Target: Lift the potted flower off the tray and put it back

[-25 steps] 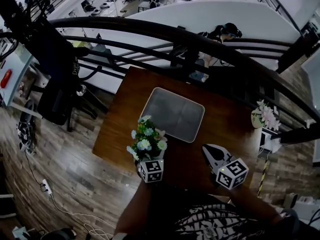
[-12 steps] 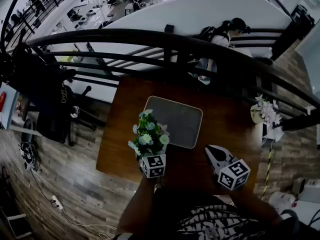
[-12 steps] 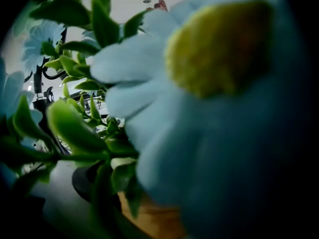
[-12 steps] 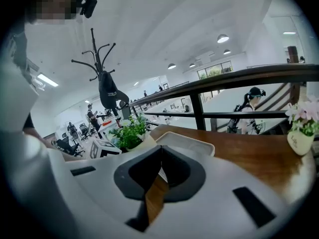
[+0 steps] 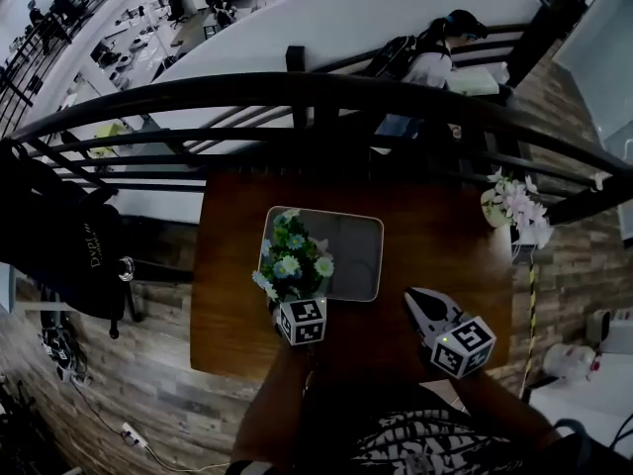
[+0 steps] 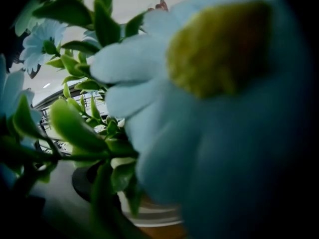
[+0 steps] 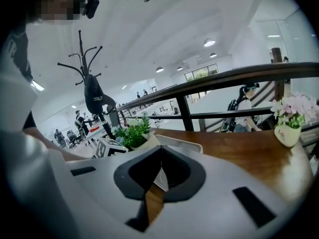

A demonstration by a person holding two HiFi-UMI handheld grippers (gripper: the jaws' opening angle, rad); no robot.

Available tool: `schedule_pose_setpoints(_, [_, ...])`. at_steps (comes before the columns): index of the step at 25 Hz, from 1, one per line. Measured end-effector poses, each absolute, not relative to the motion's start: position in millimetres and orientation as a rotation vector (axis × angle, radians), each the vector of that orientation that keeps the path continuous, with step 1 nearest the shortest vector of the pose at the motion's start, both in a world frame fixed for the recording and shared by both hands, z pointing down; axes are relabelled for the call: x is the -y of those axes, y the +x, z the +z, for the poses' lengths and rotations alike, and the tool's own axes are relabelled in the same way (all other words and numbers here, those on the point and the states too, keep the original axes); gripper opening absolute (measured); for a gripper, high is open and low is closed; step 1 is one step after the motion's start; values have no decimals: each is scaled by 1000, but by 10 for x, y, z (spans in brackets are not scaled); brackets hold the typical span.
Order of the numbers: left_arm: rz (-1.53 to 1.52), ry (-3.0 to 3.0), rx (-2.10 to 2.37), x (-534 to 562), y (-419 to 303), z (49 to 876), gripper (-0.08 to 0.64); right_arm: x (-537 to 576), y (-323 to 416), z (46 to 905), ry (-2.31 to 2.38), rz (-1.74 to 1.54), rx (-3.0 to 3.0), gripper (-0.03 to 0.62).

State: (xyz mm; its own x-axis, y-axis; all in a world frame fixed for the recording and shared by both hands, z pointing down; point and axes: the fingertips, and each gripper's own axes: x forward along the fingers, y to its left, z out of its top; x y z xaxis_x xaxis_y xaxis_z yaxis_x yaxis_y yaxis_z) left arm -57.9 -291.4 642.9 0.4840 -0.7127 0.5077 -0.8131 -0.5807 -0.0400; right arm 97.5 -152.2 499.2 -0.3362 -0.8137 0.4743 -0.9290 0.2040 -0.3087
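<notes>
The left claw held the potted flower at the near-left corner of the tray — jaws set wide about the pot, blossoms crowding its own view. Whether the pot rested on the tray or hung just over it could not be told. The right claw was pressed together, empty, above the bench beside the tray.

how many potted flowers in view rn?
2. One blue-white potted flower held in the left gripper, over the left edge of the tray. One pink potted flower stands at the far right corner of the table. None looks hidden.
</notes>
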Motion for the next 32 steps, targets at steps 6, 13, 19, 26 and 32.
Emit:
schedule_pose_setpoints(6, [762, 2532, 1258, 3124, -241, 6717, 499, 1545, 1285, 5135, 1736, 831, 2222, -2])
schedule_pose_setpoints(13, [799, 2495, 1216, 3268, -136, 6886, 499, 1481, 1403, 5041, 1784, 835, 2177, -2])
schedule_pose_setpoints(19, [842, 2491, 1220, 3212, -29, 6974, 499, 1289, 1646, 5053, 1824, 848, 2133, -2])
schedule_pose_setpoints(26, [857, 2486, 1212, 3263, -94, 7024, 498, 1320, 1546, 5013, 1797, 843, 2166, -2])
schedule_pose_setpoints(32, [859, 2453, 1227, 3177, -156, 6981, 499, 1284, 1663, 4930, 1779, 809, 2204, -2])
